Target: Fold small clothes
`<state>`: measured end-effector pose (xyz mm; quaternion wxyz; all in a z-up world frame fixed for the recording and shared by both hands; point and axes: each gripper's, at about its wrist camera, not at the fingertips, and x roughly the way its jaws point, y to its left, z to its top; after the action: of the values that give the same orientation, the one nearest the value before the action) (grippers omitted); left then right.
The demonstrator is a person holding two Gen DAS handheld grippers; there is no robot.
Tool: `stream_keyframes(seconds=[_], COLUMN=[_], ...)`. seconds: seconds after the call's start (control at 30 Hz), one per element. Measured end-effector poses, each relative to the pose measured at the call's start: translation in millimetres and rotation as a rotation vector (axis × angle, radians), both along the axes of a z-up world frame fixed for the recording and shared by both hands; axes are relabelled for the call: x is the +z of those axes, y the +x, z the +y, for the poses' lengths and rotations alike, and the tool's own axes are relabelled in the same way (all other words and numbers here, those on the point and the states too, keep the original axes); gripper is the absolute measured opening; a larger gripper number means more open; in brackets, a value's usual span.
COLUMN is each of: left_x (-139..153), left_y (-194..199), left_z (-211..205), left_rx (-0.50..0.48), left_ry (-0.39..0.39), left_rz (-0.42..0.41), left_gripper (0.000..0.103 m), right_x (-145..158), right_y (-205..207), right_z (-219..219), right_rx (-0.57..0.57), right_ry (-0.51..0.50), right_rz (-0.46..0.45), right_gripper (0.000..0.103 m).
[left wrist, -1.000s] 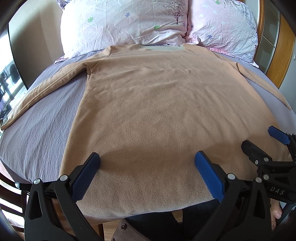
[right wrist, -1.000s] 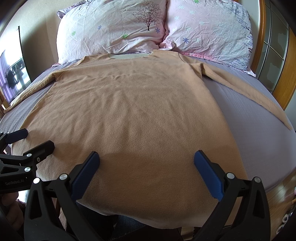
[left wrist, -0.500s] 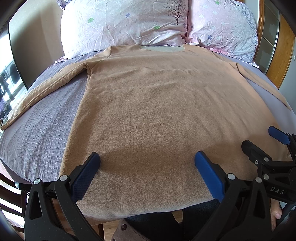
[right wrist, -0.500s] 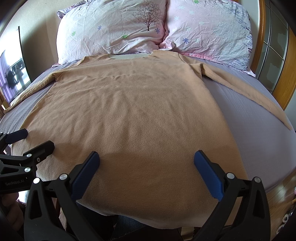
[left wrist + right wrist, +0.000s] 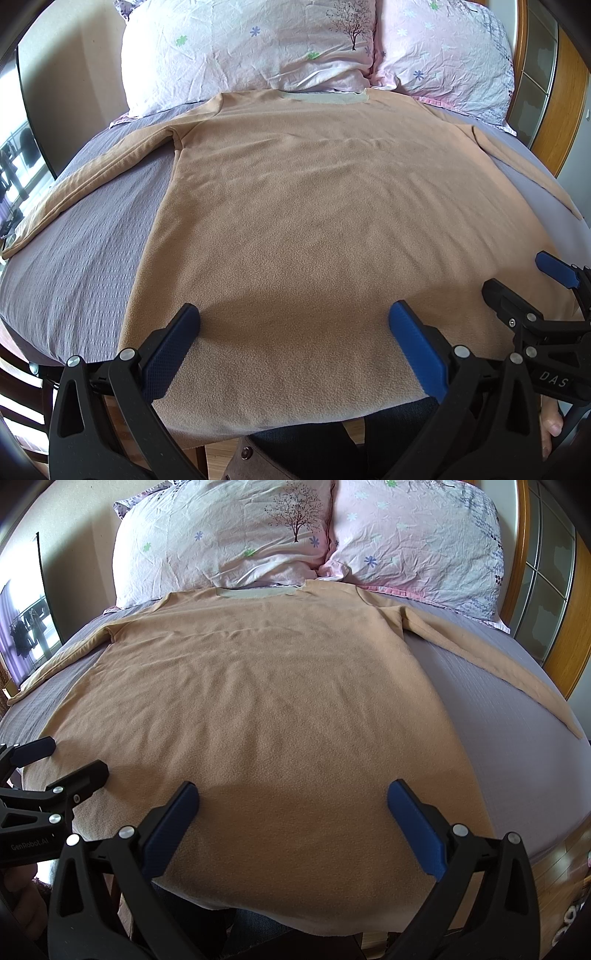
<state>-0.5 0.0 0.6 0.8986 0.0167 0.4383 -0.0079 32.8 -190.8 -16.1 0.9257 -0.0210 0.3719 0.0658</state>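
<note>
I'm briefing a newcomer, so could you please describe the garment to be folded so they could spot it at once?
Look at the bed with the grey-purple sheet and two floral pillows at its head. Spread flat across the sheet, collar toward the pillows and both sleeves stretched outward, lies the tan long-sleeved top. It is the only plain tan fleece item there, with a pale grey neckband.

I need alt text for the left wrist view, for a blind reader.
A tan long-sleeved shirt lies flat, sleeves spread, on a grey-purple bed below two floral pillows. The open left gripper hovers over its hem; the right gripper is at right.
</note>
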Motion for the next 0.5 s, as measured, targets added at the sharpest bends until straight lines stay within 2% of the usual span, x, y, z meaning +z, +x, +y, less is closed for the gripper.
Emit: stream_keyframes(seconds=[0.5], left_x=[0.5], left_y=[3.1], left_z=[0.6], left_rx=[-0.008], left_ry=[0.003], left_rz=[0.012], left_gripper=[0.102], right_x=[1.5], right_y=[3.4], right_z=[1.6], right_rx=[0.005], right_ry=[-0.004], right_rz=[0.022], right_gripper=[0.101])
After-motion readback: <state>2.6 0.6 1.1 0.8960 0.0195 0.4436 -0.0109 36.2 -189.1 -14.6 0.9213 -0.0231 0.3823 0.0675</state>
